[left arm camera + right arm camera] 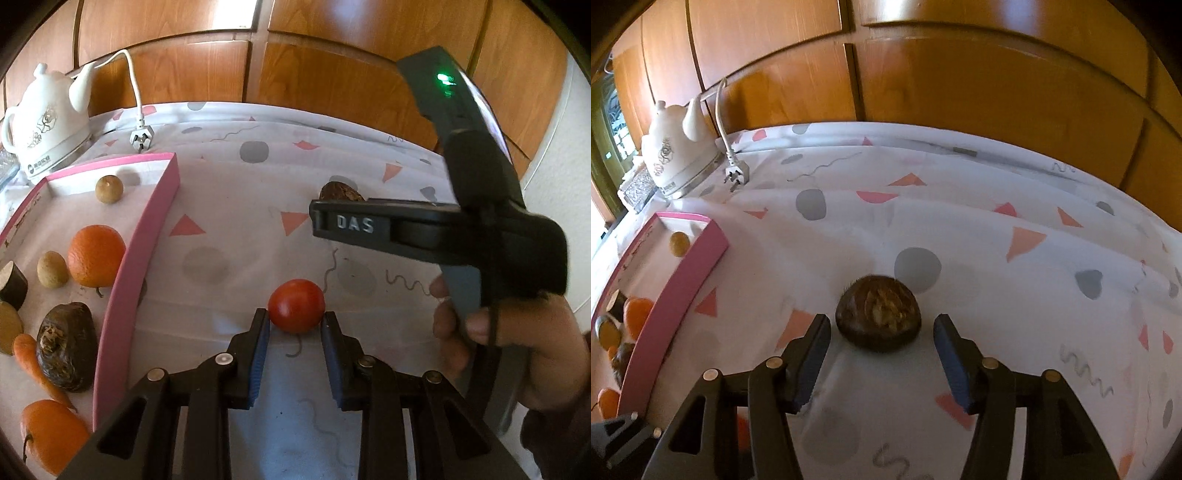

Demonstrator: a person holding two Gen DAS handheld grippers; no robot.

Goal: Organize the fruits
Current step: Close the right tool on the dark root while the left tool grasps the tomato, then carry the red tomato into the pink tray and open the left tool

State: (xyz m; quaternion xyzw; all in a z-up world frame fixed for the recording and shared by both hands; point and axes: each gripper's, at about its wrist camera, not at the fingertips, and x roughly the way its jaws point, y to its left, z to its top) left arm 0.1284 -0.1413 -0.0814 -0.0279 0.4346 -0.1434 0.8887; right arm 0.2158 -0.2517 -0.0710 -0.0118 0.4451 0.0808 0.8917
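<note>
In the left wrist view a red tomato (296, 311) lies on the patterned tablecloth between the fingertips of my left gripper (296, 323), whose jaws stand around it; it rests on the cloth and I cannot tell if the pads press it. In the right wrist view a dark brown fruit (878, 314) lies on the cloth just ahead of my open right gripper (882, 334), apart from both pads. The right gripper's body (424, 229) also shows from the side in the left view, with the brown fruit (341, 192) behind it. A pink-walled tray (140, 236) at left holds an orange (96, 255) and several other items.
A white ceramic kettle (48, 122) with its cord and plug (141, 139) stands at the back left beyond the tray. Wooden cabinet doors (960, 74) rise behind the table. The tray also shows at left in the right wrist view (676, 291).
</note>
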